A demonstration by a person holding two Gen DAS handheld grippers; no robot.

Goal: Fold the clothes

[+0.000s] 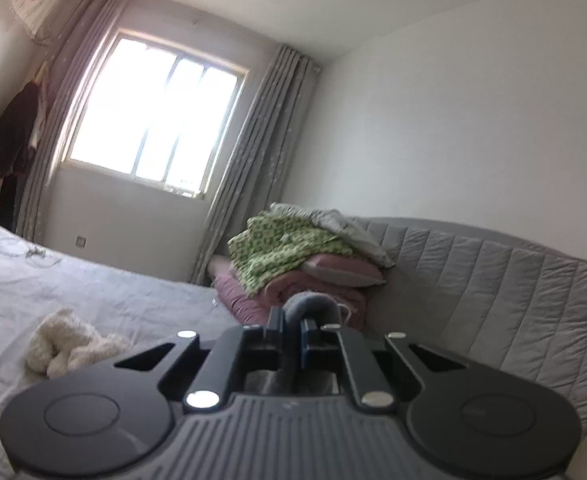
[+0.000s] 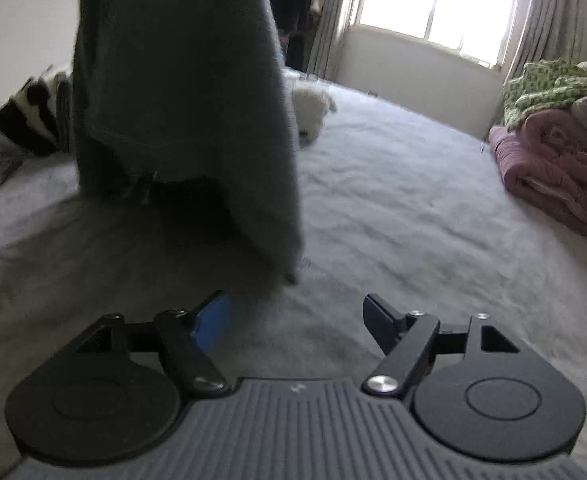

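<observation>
Left gripper (image 1: pixel 293 334) pinched shut on a fold of the grey garment (image 2: pixel 181 92), cloth hanging over the bed (image 2: pixel 393 200), right gripper (image 2: pixel 293 320) spread wide and empty, garment's lower corner just ahead-left

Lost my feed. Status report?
Left gripper shut on grey garment, hanging over bed. Right gripper open, empty. Nothing in the way.

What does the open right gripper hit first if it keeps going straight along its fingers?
Likely the bed sheet. The right gripper points down at bare bedding, with the hanging grey garment just left of its line; depth is unclear.
</observation>
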